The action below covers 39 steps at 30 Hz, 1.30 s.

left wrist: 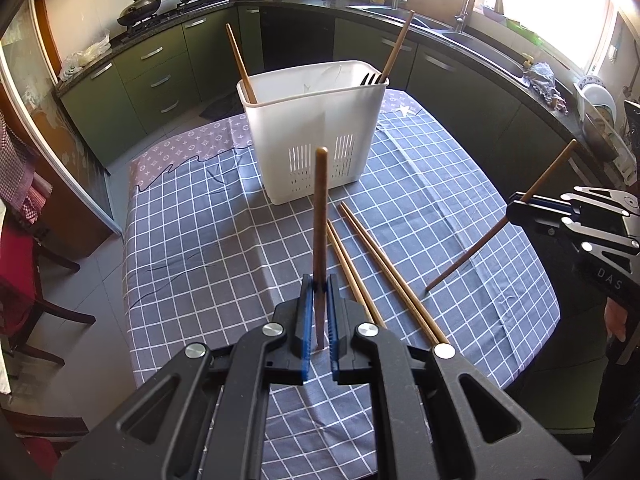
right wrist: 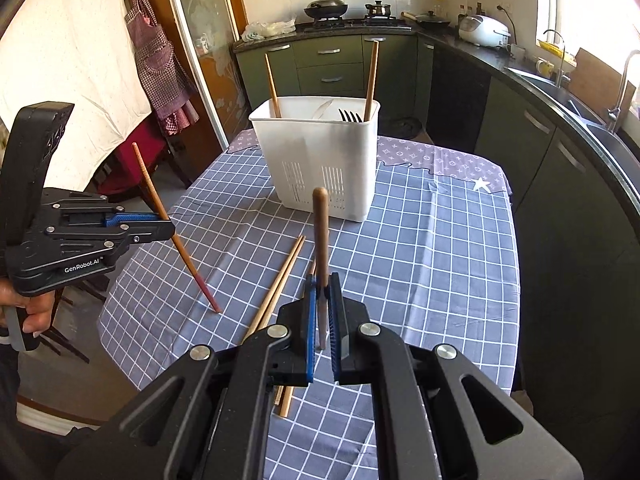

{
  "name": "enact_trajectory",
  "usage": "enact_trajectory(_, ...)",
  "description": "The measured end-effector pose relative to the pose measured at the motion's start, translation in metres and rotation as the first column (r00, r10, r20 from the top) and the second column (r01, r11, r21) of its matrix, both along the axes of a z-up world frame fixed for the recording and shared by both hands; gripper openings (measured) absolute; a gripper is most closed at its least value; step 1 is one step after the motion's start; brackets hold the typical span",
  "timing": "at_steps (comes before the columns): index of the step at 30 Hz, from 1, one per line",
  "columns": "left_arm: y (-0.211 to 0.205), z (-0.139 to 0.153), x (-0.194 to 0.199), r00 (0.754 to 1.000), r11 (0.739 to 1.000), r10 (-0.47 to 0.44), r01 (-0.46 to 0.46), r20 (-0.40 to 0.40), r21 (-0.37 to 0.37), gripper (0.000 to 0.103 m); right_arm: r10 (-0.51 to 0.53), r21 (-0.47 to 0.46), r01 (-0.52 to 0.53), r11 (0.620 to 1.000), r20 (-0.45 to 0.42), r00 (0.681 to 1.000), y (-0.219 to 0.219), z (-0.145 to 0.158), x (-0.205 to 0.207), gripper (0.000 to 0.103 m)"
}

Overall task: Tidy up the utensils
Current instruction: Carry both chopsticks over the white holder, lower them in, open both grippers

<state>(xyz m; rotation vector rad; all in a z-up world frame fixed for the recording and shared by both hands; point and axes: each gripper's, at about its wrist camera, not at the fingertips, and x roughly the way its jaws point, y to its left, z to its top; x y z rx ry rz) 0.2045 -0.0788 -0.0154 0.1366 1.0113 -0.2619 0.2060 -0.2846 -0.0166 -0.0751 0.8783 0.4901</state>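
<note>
Both the left gripper and right gripper have fingers clamped on one chopstick each, short of the white caddy on the desk, and either thin stick could pivot and miss the opening.

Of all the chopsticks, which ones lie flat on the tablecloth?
The pair of chopsticks lying side by side before the white basket. The others stand in the basket or are clamped in a hand-held gripper.

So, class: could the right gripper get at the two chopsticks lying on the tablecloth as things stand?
Probably not yet: the right gripper is already shut on a chopstick. The way to the loose pair looks free, but its jaws are occupied.
</note>
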Motion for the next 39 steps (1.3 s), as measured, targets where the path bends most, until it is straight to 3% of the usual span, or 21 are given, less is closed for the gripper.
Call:
enact_trajectory(7,-0.001,0.012,-0.004,1.000,1.000,-0.012,0.012,0.029,-0.004,0.007,0.014,0.018,-0.014,1.000,-0.009,1.000,0.000,0.003,0.001,0.007)
enact_trajectory(12,-0.003,0.027,-0.004,0.998,1.000,-0.015,0.016,0.055,-0.009,0.007,0.023,0.031,-0.024,0.999,0.021,1.000,0.003,0.021,0.002,0.007)
enact_trajectory(22,-0.008,0.101,0.010,0.988,0.998,-0.026,0.035,0.154,-0.057,0.007,0.034,0.054,-0.044,0.998,0.173,0.984,0.020,0.110,0.018,0.007)
enact_trajectory(30,-0.008,0.170,0.039,0.950,0.996,0.008,0.018,0.313,-0.082,0.007,-0.001,0.118,-0.031,0.993,0.262,0.965,0.033,0.173,0.063,0.007)
enact_trajectory(35,-0.007,0.176,0.071,0.938,0.997,0.045,-0.019,0.344,-0.081,0.007,-0.046,0.130,0.013,0.991,0.259,0.965,0.039,0.176,0.103,0.007)
enact_trajectory(39,-0.006,0.154,0.099,0.951,0.997,0.062,-0.042,0.303,-0.072,0.007,-0.057,0.101,0.035,0.994,0.230,0.972,0.045,0.157,0.128,0.007)
